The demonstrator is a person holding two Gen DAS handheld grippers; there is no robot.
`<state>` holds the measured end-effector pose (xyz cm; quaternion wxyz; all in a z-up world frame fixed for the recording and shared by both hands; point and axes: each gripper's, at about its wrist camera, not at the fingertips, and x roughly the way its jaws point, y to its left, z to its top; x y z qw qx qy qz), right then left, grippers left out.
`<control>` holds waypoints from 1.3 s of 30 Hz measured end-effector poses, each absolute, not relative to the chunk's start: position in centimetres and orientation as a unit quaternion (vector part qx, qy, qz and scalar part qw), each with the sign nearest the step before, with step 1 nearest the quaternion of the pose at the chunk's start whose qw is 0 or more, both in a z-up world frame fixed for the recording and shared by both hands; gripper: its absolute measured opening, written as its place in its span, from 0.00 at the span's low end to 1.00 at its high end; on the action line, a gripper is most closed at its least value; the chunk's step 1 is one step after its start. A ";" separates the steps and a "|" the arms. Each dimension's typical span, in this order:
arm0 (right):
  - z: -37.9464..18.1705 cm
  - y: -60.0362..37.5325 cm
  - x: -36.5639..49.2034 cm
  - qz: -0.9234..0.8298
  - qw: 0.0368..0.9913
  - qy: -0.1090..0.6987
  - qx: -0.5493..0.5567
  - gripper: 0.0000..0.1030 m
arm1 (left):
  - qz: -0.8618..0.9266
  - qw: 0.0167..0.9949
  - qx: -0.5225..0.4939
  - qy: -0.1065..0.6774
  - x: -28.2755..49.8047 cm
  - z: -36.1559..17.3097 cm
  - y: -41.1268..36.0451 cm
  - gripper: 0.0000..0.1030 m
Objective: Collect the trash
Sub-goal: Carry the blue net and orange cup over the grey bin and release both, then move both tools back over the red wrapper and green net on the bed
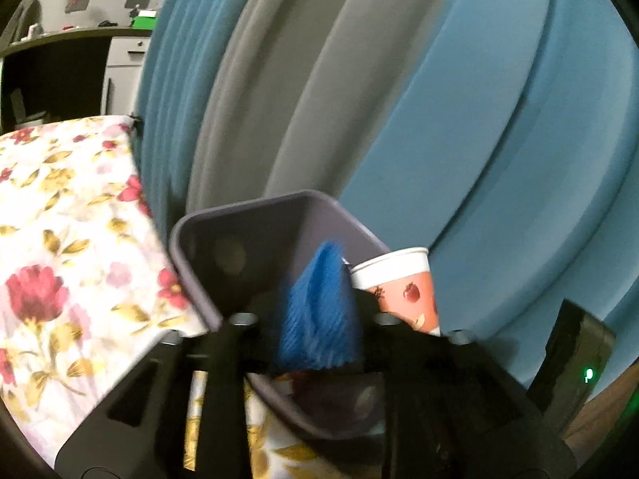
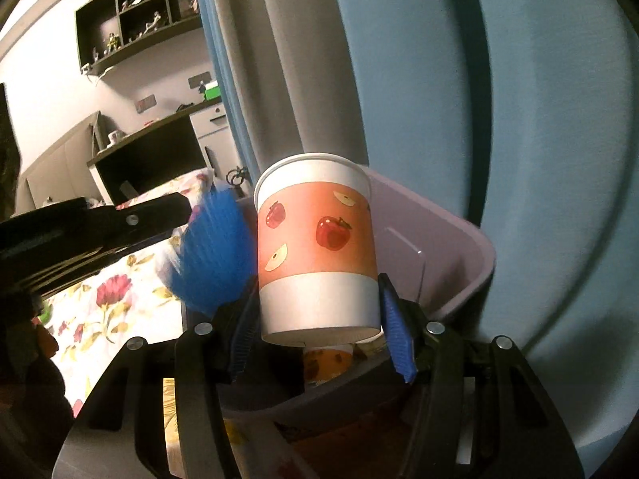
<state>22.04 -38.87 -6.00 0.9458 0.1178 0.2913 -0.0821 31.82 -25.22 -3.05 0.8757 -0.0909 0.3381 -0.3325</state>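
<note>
A grey-purple bin (image 1: 199,275) sits at the edge of a floral bed. In the right wrist view my right gripper (image 2: 319,339) holds an upright paper cup with apples (image 2: 315,251) over the bin (image 2: 459,279), its blue pads on both sides of the cup. Another cup (image 2: 327,361) lies inside the bin below. The held cup shows in the left wrist view (image 1: 403,287) at the bin's right rim. My left gripper (image 1: 315,319) is over the bin; one blue pad (image 1: 319,311) is blurred, and its state is unclear. It appears in the right wrist view (image 2: 215,247) left of the cup.
A floral bedspread (image 1: 60,239) covers the bed at left. Blue and grey curtains (image 1: 439,119) hang right behind the bin. A dark device with a green light (image 1: 579,363) stands at the right. A desk and shelves (image 2: 139,20) are far back.
</note>
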 end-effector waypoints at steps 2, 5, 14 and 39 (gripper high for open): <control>-6.2 -38.7 22.4 -0.079 0.944 0.298 0.116 0.55 | -0.317 0.884 -0.087 0.333 31.4 -3.1 -24.2 0.58; -6.5 -38.2 23.0 -0.078 0.942 0.307 0.111 0.55 | -0.287 0.898 -0.080 0.325 30.4 -3.1 -22.2 0.75; -7.1 -37.7 24.4 -0.080 0.937 0.324 0.102 0.59 | -0.152 0.938 -0.057 0.307 27.2 -2.7 -15.0 0.92; 0.2 -27.3 16.9 -0.011 0.971 0.225 0.076 0.70 | 0.033 0.952 -0.056 0.299 18.7 -2.2 0.8 0.94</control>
